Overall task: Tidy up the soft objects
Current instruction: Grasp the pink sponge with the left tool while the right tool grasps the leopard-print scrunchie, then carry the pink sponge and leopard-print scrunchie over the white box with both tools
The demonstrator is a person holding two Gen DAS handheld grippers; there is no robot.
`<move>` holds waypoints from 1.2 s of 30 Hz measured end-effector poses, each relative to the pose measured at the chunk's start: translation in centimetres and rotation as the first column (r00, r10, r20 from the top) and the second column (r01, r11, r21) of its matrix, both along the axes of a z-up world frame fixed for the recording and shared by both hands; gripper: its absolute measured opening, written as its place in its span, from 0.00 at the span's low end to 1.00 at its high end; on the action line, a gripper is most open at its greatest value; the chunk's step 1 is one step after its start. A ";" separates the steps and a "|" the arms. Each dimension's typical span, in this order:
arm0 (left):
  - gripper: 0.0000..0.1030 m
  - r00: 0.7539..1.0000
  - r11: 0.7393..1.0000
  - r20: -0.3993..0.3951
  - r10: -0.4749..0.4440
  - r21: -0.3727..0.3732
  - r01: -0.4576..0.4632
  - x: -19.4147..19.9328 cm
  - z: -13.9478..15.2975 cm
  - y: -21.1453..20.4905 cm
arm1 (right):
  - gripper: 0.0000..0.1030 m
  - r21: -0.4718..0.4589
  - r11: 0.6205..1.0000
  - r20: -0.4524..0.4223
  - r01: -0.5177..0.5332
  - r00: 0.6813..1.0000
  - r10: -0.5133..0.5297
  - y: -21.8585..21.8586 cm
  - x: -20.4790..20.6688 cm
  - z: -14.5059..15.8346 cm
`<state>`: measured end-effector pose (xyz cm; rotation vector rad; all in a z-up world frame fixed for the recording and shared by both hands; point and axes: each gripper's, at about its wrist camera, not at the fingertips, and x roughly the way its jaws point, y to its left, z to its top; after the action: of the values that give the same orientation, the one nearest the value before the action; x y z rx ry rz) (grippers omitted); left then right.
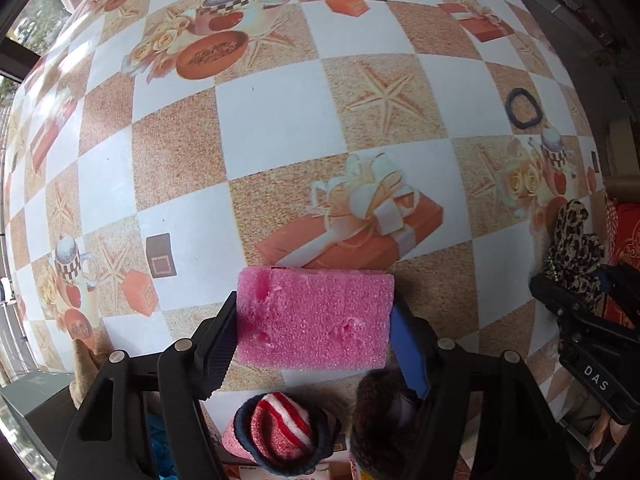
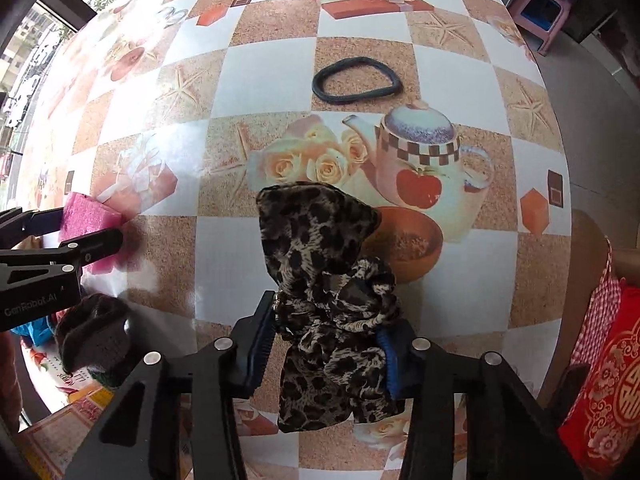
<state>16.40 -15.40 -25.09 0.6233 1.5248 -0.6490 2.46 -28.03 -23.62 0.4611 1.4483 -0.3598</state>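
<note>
Closest to us, our left gripper [image 1: 314, 334] has its jaws pressed onto both ends of the pink sponge [image 1: 314, 318], which sits at the near edge of the checkered tablecloth [image 1: 276, 120]. Right under it there's a rolled red-and-white striped sock [image 1: 280, 428] and a dark fuzzy item [image 1: 380, 412], both cut off by the frame bottom, so we can't say what the fuzzy one is.

Our right gripper [image 2: 326, 340] is clamped on the leopard-print scrunchie [image 2: 324, 280], fabric bunched between the pads and flopping forward over the table. Only the right view shows the red patterned cloth [image 2: 608, 392] off the table's right edge.

Farther out, a black hair band [image 2: 357, 80] lies flat by itself, well apart from both grippers. Beyond it the cloth is open up to the far edge, where a pink stool [image 2: 540, 12] peeks in.
</note>
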 end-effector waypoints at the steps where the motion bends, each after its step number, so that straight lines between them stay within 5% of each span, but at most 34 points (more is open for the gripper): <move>1: 0.70 1.000 1.000 0.007 -0.005 -0.013 0.005 -0.2 0.5 -0.1 | 0.43 0.011 1.000 0.011 0.017 1.000 -0.017 -0.4 -0.5 0.2; 17: 0.70 0.971 0.957 0.104 -0.217 -0.171 0.233 -6.8 9.7 -4.0 | 0.44 0.073 0.981 0.109 0.181 0.976 -0.188 -3.8 -7.8 5.1; 36: 0.70 0.875 0.818 0.138 -0.464 -0.310 0.484 -20.1 16.7 -2.6 | 0.44 0.049 0.936 0.083 0.348 0.933 -0.351 2.8 -18.7 7.8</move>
<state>-3.72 -18.01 -8.41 0.7560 1.1636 -1.2380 -16.20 -25.20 -15.82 0.7577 1.2840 -0.5920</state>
